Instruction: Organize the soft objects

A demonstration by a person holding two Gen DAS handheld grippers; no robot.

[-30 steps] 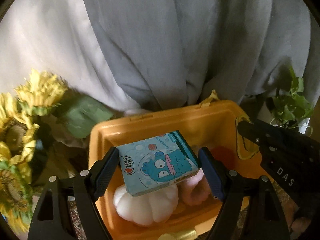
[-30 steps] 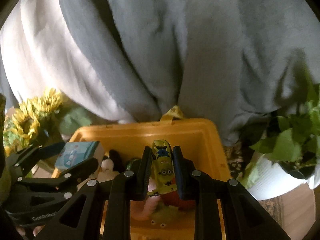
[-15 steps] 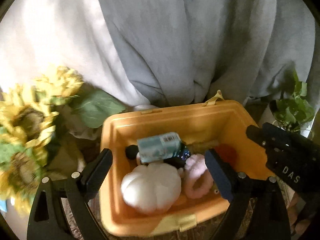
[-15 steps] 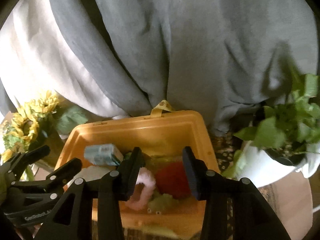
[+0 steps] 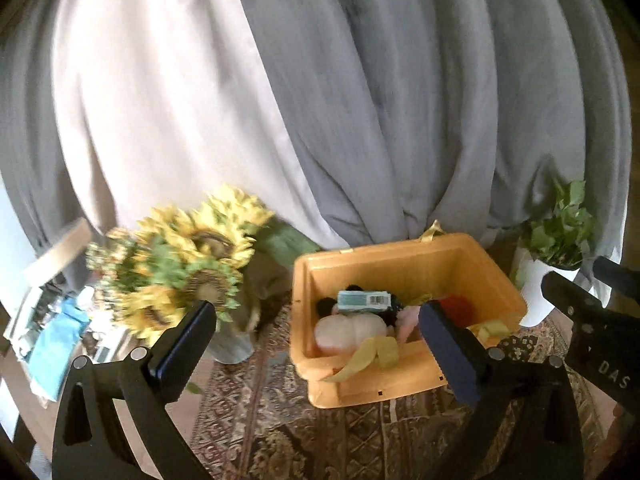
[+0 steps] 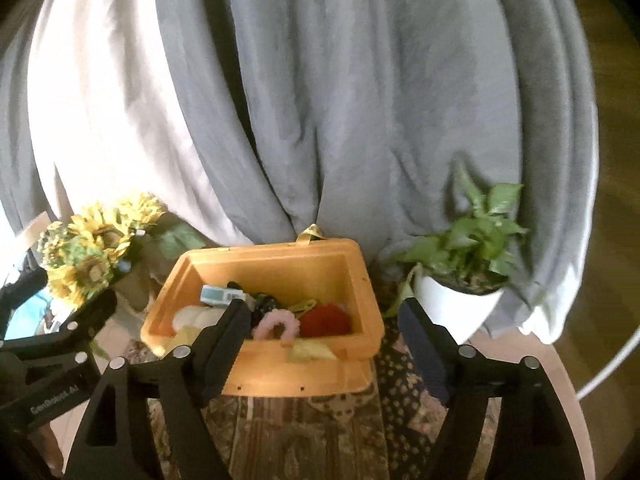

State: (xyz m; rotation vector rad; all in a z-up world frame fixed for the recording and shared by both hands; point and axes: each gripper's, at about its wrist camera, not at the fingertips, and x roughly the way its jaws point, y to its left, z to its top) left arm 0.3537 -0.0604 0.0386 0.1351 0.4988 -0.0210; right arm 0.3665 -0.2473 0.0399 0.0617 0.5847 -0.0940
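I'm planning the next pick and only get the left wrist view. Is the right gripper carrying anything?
Observer: No. The right gripper is open with nothing between its fingers; its jaws have just been opening.
Operator: Something pink is half hidden for me. What is it?
Observer: A pink fuzzy ring, lying in the orange bin beside a red soft item.
Operator: Anything beyond the plant?
Observer: A white cable curves past the white pot on its right.
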